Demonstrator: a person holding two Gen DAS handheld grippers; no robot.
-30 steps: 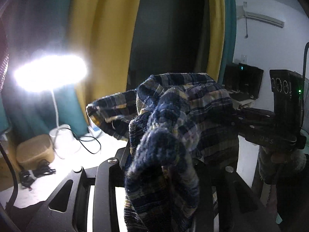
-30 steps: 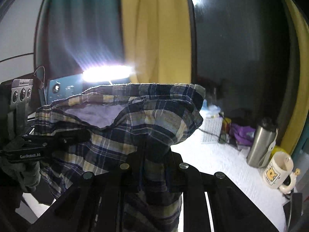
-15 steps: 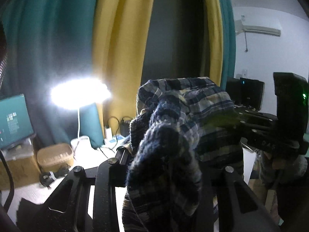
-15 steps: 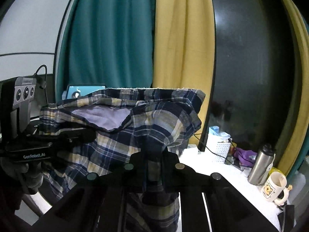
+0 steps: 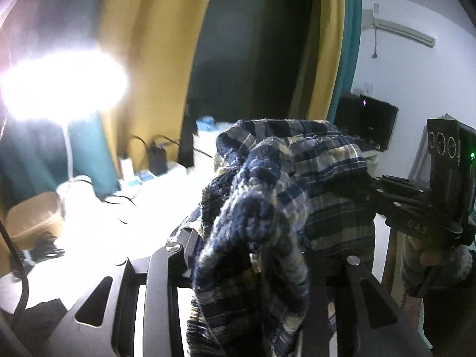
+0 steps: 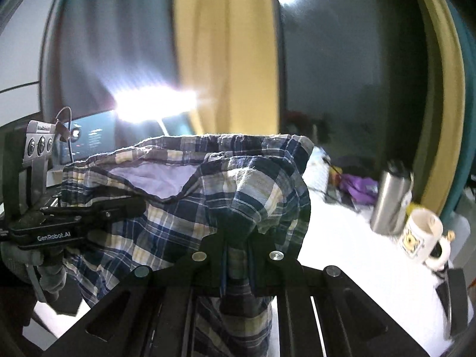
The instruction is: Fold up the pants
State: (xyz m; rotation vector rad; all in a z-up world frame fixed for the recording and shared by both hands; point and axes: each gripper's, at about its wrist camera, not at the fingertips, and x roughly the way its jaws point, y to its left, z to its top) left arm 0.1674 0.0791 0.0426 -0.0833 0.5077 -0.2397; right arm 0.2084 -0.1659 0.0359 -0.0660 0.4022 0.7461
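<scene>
**Both grippers hold the plaid pants up above the white table**

The right gripper (image 6: 238,247) is clenched on a bunched fold of the pants (image 6: 253,184), its jaws nearly together with cloth pinched between them. The left gripper (image 5: 258,255) grasps a thicker wad of the same fabric, jaws parted around it. In the right wrist view the waistband stretches from 12 o'clock across to 9 o'clock, where the left gripper bites it, a gloved hand (image 6: 44,270) below. The pale lining shows inside the opening. The garment hangs clear of the white table (image 6: 342,253). At 3 o'clock stand a steel flask (image 6: 389,202) and, just beside it, a mug (image 6: 419,235). A glaring lamp (image 5: 62,83) sits at 10 o'clock in the left wrist view, before yellow and teal curtains (image 5: 154,59).
</scene>
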